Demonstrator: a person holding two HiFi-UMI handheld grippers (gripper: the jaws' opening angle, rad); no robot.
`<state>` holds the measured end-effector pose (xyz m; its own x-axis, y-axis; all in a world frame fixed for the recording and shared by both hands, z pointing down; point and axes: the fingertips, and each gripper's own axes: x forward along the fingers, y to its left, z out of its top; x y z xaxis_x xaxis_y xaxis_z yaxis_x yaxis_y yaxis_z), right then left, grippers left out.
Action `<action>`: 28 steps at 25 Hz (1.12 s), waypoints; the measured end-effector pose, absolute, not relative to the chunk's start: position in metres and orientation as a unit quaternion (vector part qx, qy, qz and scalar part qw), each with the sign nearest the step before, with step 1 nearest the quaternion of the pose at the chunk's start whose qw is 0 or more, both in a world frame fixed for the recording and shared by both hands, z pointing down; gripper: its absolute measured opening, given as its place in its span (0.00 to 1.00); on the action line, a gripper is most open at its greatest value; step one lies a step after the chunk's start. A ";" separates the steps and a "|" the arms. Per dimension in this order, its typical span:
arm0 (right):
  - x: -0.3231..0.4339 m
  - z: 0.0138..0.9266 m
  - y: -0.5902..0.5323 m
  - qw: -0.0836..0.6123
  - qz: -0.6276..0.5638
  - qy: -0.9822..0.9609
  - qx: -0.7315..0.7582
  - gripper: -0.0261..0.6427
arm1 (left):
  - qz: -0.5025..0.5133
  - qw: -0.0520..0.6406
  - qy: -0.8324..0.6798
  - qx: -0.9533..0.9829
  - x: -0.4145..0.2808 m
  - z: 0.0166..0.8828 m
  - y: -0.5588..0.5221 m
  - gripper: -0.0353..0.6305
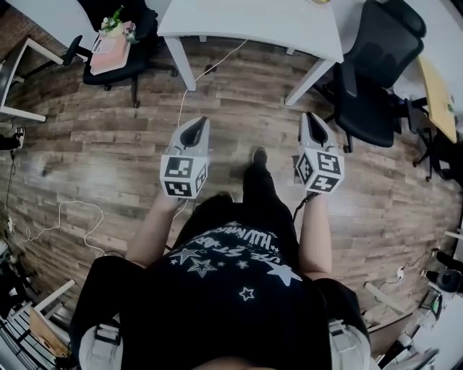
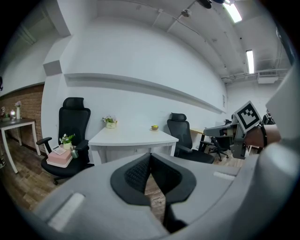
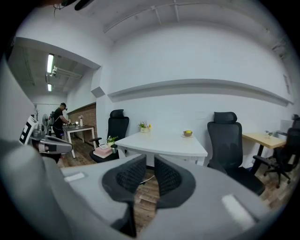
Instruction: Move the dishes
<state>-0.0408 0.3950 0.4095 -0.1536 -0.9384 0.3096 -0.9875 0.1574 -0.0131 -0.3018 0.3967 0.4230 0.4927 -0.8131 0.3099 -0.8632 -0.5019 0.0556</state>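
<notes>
Pads (image 2: 137, 172) of our left gripper (image 2: 150, 157) press together, empty; our right gripper (image 3: 150, 161) shows a thin, empty gap. Both hover above wood floor (image 1: 108, 137). A small dish (image 3: 187, 133) sits on the white table (image 3: 159, 140), well ahead of us.

Grey, with black-white square patterns, is seen on left gripper (image 1: 197, 124) and right gripper (image 1: 311, 117). White is noted for worktop (image 1: 253, 22), brown wood-grain for floor (image 1: 108, 144), black for chair (image 1: 372, 87), black with white stars for shirt (image 1: 231, 278), pink for box (image 1: 110, 49).
</notes>
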 end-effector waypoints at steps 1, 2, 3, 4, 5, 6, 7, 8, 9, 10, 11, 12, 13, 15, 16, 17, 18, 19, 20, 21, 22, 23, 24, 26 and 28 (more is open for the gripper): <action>-0.042 0.409 0.389 0.111 0.109 -0.754 0.638 0.17 | 0.123 0.100 -0.492 0.856 -0.304 0.423 0.392 0.07; -0.043 0.409 0.382 0.109 0.111 -0.757 0.635 0.20 | 0.123 0.099 -0.495 0.854 -0.305 0.423 0.388 0.07; -0.043 0.409 0.376 0.108 0.112 -0.759 0.632 0.20 | 0.121 0.101 -0.497 0.853 -0.306 0.423 0.384 0.07; -0.043 0.411 0.370 0.108 0.113 -0.761 0.630 0.20 | 0.120 0.103 -0.499 0.852 -0.306 0.424 0.380 0.07; -0.041 0.413 0.364 0.110 0.113 -0.762 0.628 0.20 | 0.120 0.106 -0.500 0.851 -0.304 0.426 0.375 0.07; -0.038 0.415 0.356 0.111 0.114 -0.763 0.626 0.20 | 0.121 0.109 -0.501 0.850 -0.301 0.428 0.369 0.07; -0.034 0.418 0.348 0.110 0.115 -0.764 0.625 0.20 | 0.121 0.112 -0.501 0.849 -0.297 0.429 0.362 0.07; -0.029 0.420 0.338 0.110 0.115 -0.764 0.625 0.20 | 0.121 0.115 -0.501 0.849 -0.293 0.431 0.354 0.07; -0.024 0.422 0.326 0.109 0.116 -0.765 0.624 0.20 | 0.121 0.118 -0.501 0.849 -0.288 0.431 0.345 0.07; -0.019 0.425 0.314 0.108 0.117 -0.767 0.622 0.20 | 0.122 0.117 -0.503 0.848 -0.284 0.432 0.336 0.07; -0.015 0.428 0.301 0.108 0.117 -0.768 0.620 0.20 | 0.124 0.116 -0.506 0.845 -0.280 0.433 0.325 0.07; -0.009 0.430 0.287 0.108 0.118 -0.771 0.617 0.20 | 0.127 0.113 -0.511 0.842 -0.277 0.434 0.313 0.07; -0.003 0.432 0.273 0.109 0.118 -0.773 0.614 0.20 | 0.130 0.112 -0.516 0.839 -0.272 0.435 0.301 0.07; 0.013 0.431 0.242 0.113 0.114 -0.777 0.609 0.20 | 0.134 0.112 -0.523 0.834 -0.259 0.435 0.273 0.07; 0.023 0.430 0.225 0.115 0.112 -0.779 0.606 0.20 | 0.137 0.110 -0.526 0.832 -0.250 0.433 0.257 0.07; 0.033 0.429 0.208 0.116 0.111 -0.781 0.603 0.20 | 0.139 0.107 -0.529 0.830 -0.241 0.432 0.242 0.07; 0.045 0.429 0.191 0.117 0.112 -0.783 0.601 0.20 | 0.142 0.104 -0.532 0.828 -0.231 0.431 0.227 0.07; 0.057 0.429 0.174 0.118 0.113 -0.784 0.599 0.20 | 0.145 0.102 -0.534 0.827 -0.220 0.430 0.213 0.07; 0.070 0.429 0.159 0.118 0.115 -0.785 0.597 0.20 | 0.147 0.101 -0.535 0.825 -0.208 0.429 0.199 0.07; 0.083 0.429 0.143 0.117 0.116 -0.786 0.596 0.20 | 0.149 0.102 -0.537 0.824 -0.197 0.428 0.186 0.07; 0.095 0.429 0.129 0.116 0.117 -0.786 0.596 0.20 | 0.150 0.102 -0.538 0.823 -0.186 0.428 0.174 0.07; 0.108 0.430 0.115 0.115 0.118 -0.786 0.596 0.20 | 0.149 0.100 -0.538 0.823 -0.175 0.426 0.162 0.07; 0.119 0.431 0.102 0.115 0.120 -0.786 0.595 0.20 | 0.147 0.099 -0.537 0.825 -0.164 0.424 0.152 0.07; 0.138 0.435 0.080 0.117 0.124 -0.788 0.591 0.20 | 0.137 0.096 -0.531 0.830 -0.143 0.420 0.133 0.07; 0.152 0.440 0.061 0.121 0.126 -0.792 0.585 0.20 | 0.126 0.095 -0.530 0.833 -0.127 0.416 0.115 0.07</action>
<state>0.1517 0.0613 0.4396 -0.2874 -0.8959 0.3388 -0.9568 0.2851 -0.0579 -0.1270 0.1146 0.4157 0.4069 -0.8586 0.3118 -0.9069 -0.4207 0.0252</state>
